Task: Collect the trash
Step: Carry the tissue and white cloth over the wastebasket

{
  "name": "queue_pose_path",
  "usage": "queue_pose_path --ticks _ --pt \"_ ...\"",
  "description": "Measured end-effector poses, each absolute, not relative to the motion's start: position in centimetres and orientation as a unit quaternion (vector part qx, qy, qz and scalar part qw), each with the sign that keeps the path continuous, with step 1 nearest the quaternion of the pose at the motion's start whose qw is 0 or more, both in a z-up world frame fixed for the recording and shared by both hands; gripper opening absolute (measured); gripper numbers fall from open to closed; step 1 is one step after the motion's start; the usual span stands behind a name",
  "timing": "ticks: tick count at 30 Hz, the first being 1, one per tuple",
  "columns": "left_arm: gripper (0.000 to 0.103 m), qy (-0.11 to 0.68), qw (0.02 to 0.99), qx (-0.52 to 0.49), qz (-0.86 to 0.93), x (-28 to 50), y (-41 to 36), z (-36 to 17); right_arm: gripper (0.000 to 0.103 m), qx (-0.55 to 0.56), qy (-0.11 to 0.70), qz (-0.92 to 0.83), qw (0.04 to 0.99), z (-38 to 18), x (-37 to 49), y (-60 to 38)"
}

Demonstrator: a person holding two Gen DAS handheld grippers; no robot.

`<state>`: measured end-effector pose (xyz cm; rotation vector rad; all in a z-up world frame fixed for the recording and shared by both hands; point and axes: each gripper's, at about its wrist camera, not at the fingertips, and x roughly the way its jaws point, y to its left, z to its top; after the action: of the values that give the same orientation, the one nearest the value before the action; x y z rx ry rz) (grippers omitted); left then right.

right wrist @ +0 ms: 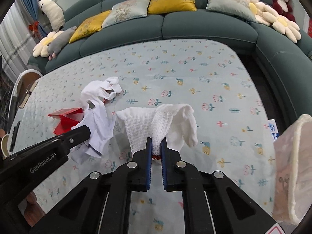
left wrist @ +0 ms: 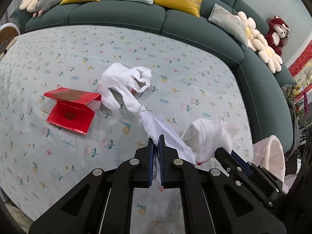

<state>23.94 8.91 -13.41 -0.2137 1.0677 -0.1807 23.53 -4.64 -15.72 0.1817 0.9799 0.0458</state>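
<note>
Your left tool [left wrist: 156, 142] is clamped on white paper [left wrist: 165, 134] and your right tool [right wrist: 156, 146] on a mesh cloth [right wrist: 156, 122], both lifted off the desk [right wrist: 214, 81] for the bin [right wrist: 292, 165] at 3 o'clock.

Curved teal sofa [right wrist: 204, 25] with yellow cushions [right wrist: 172, 0] behind a floral-clothed table [right wrist: 214, 78]; curtained window [right wrist: 11, 39] at left.

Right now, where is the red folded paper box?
In the left wrist view, the red folded paper box lies left on the floral tablecloth, touching the crumpled white cloth.
</note>
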Motion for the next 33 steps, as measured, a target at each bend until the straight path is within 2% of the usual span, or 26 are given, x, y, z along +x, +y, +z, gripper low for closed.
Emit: queue_pose_path --ticks 11,21,33 --pt "0.004 0.477 0.867 -0.091 -0.115 19.8 6.1 -9.0 0.008 0.099 0.424 -0.007 0.9 -11.1 18.7 -8.3" --pt "0.004 0.444 0.878 -0.059 -0.171 16.2 0.5 -4.9 0.008 0.116 0.381 -0.045 0.916 -7.6 14.4 -13.7" --pt "0.005 0.434 0.869 -0.001 -0.237 13.3 -8.3 -3.8 0.008 0.139 0.355 -0.107 0.918 -6.6 10.3 -21.8"
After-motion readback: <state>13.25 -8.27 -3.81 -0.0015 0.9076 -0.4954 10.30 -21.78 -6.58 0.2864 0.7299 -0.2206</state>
